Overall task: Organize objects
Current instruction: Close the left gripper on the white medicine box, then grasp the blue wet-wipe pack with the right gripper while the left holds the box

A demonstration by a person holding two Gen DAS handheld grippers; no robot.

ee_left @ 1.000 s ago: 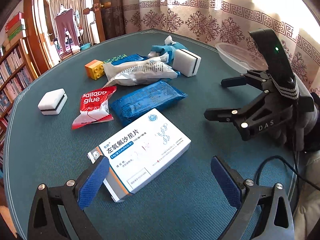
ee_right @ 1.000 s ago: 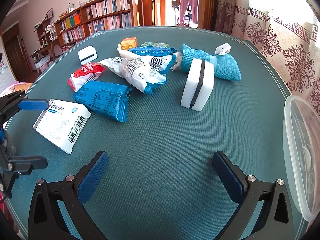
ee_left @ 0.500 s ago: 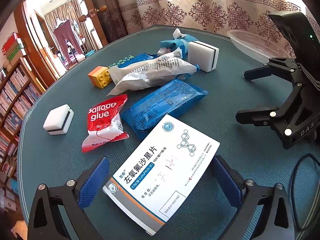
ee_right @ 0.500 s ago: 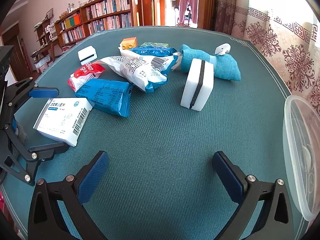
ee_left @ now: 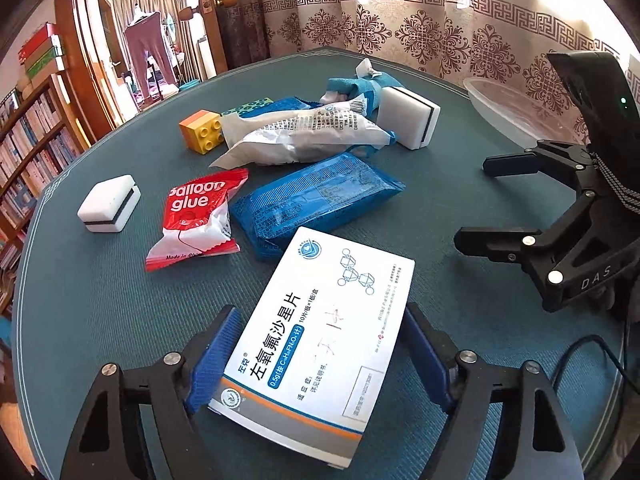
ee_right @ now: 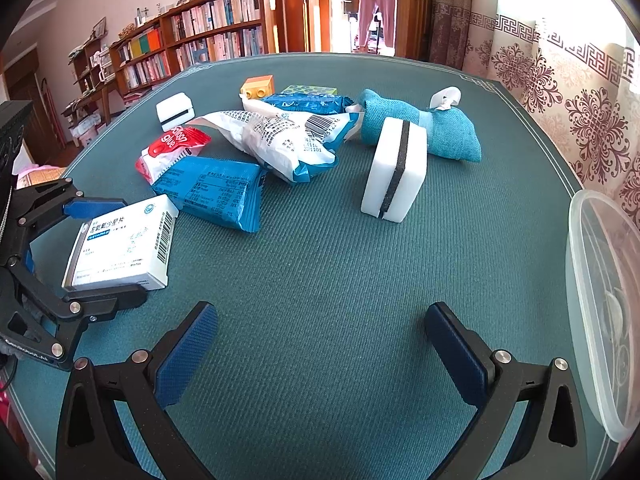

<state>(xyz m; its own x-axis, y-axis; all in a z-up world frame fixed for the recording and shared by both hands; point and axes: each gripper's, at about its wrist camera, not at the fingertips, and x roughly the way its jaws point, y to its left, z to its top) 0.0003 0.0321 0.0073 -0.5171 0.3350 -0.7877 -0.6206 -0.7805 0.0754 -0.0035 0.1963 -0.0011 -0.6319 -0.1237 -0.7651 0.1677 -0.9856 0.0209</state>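
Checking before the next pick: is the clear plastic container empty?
Yes, the clear container holds nothing; only its bare bottom shows.

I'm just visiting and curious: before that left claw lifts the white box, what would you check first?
1. Left claw has just been closing, with the white cardboard medicine box between its pads: ok.
2. Pads meet both long sides of the box: ok.
3. Box free of the blue foil packet beside it: cannot tell.
4. Right claw open, empty, out of the way: ok.
5. Clear plastic bowl unobstructed: ok.
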